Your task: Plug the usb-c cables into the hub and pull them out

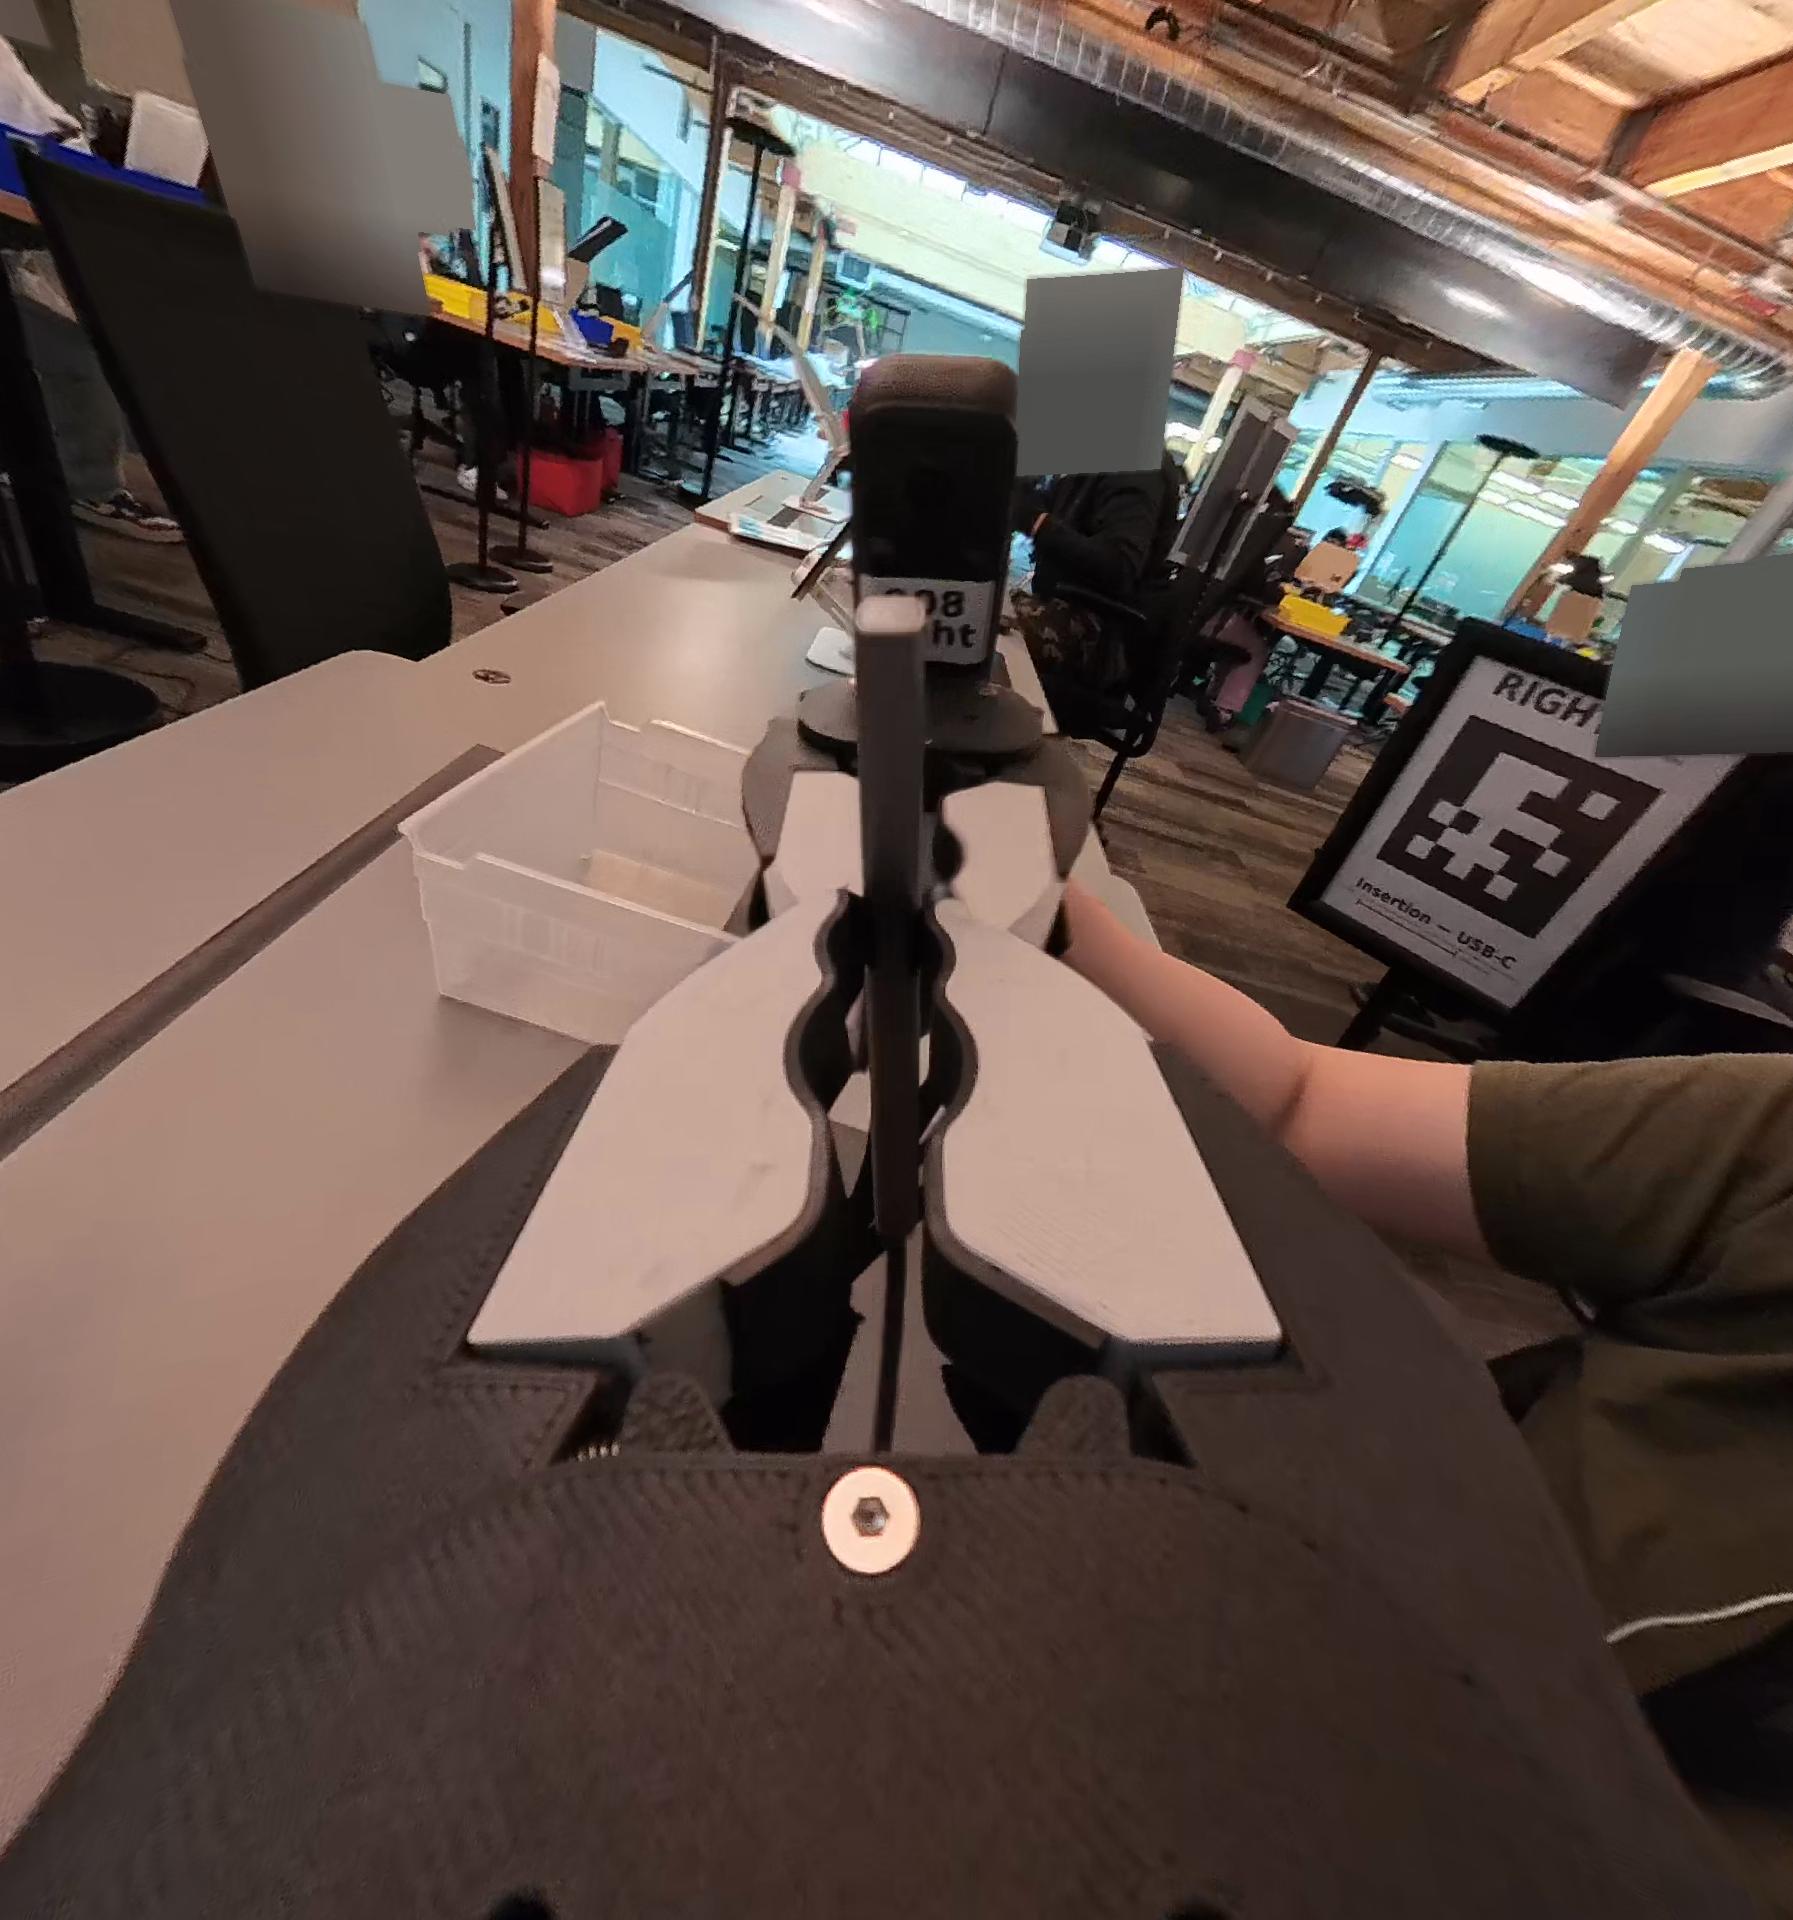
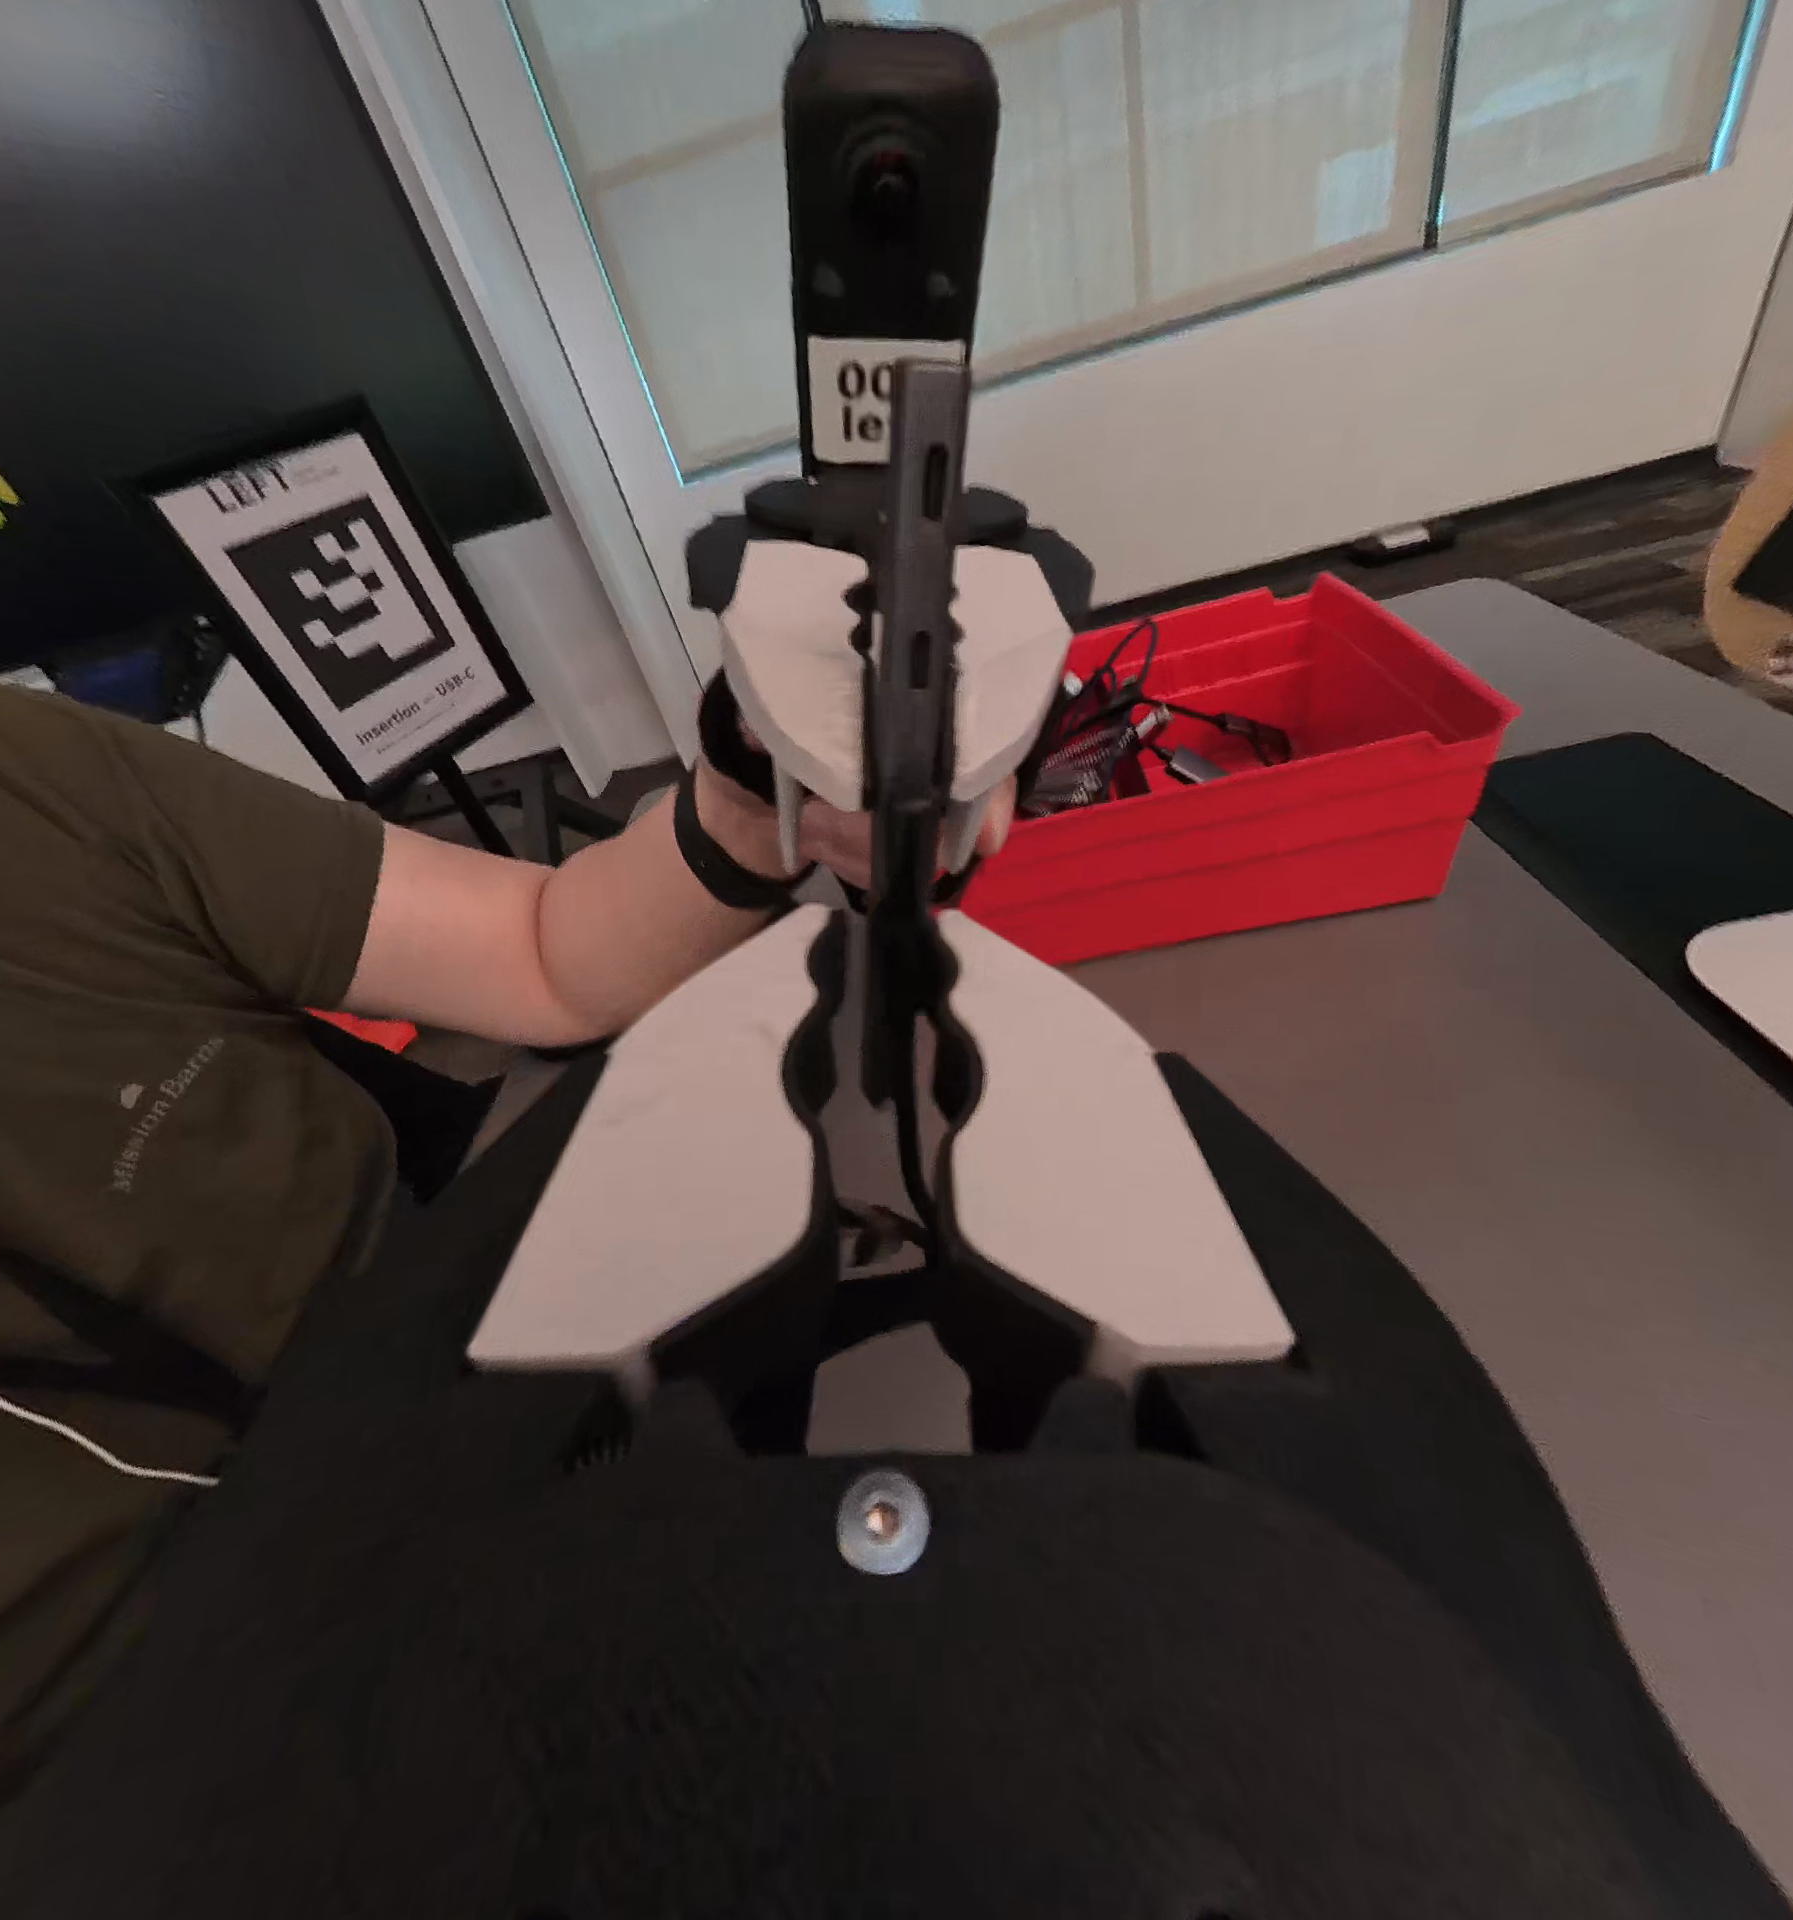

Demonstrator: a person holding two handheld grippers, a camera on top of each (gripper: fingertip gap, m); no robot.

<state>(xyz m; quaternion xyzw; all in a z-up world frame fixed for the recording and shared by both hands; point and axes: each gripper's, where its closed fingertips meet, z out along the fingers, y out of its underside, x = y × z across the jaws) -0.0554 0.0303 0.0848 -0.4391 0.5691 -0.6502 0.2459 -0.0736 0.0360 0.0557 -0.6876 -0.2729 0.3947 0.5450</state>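
A thin dark grey hub stands upright, edge-on, between two facing grippers. My left gripper is shut on it, and a thin cable hangs from its lower end. The right wrist view shows the hub's port edge held in the left gripper. My right gripper is shut on a black usb-c plug that meets the hub's lower part. Its cable curls back between the fingers. Whether the plug is fully seated is hidden. The right gripper also shows in the left wrist view.
A clear plastic bin stands on the grey table left of the grippers. A red bin with several cables stands behind the left gripper. Marker signs stand beside the table. The person's arms reach in from the sides. Only a small space, under 4 cm, lies between the two pairs of fingers.
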